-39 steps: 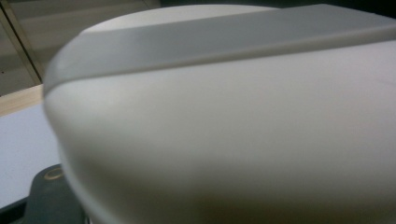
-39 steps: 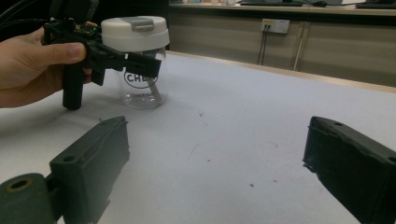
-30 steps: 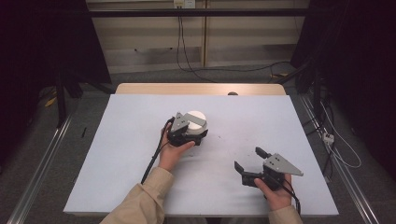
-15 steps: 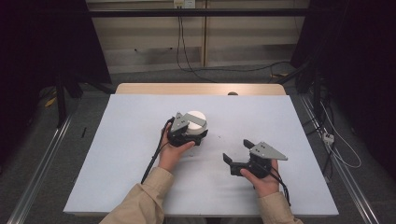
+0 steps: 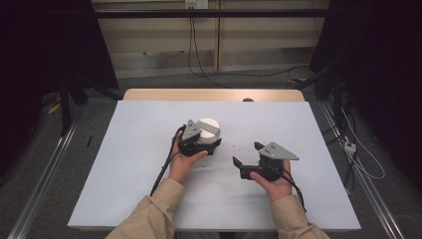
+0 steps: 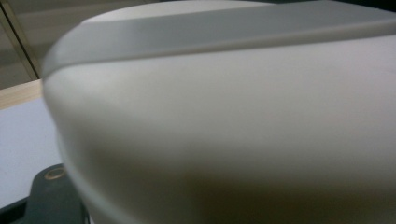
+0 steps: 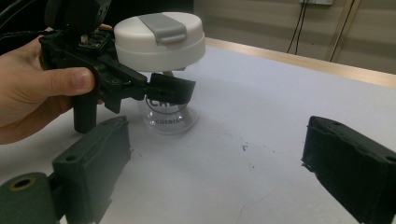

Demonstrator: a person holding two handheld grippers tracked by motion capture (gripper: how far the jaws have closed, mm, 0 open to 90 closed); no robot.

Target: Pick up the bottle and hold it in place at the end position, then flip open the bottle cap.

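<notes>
In the high view, at the centre of the table (image 5: 124,164), we are gripping the cup (image 5: 209,125) with our left gripper (image 5: 200,140), its jaws clasping the clear body just under the white lid (image 7: 159,39). In the right gripper view the cup is standing upright at upper left, and a jaw is crossing in front of the dark print on its glass while our left hand (image 7: 32,88) is holding the handle. In the left gripper view the lid is looming close and blurred. Right of centre in the high view, our right gripper (image 5: 247,159) is resting near the cup but apart from it, jaws spread wide with bare table between them.
</notes>
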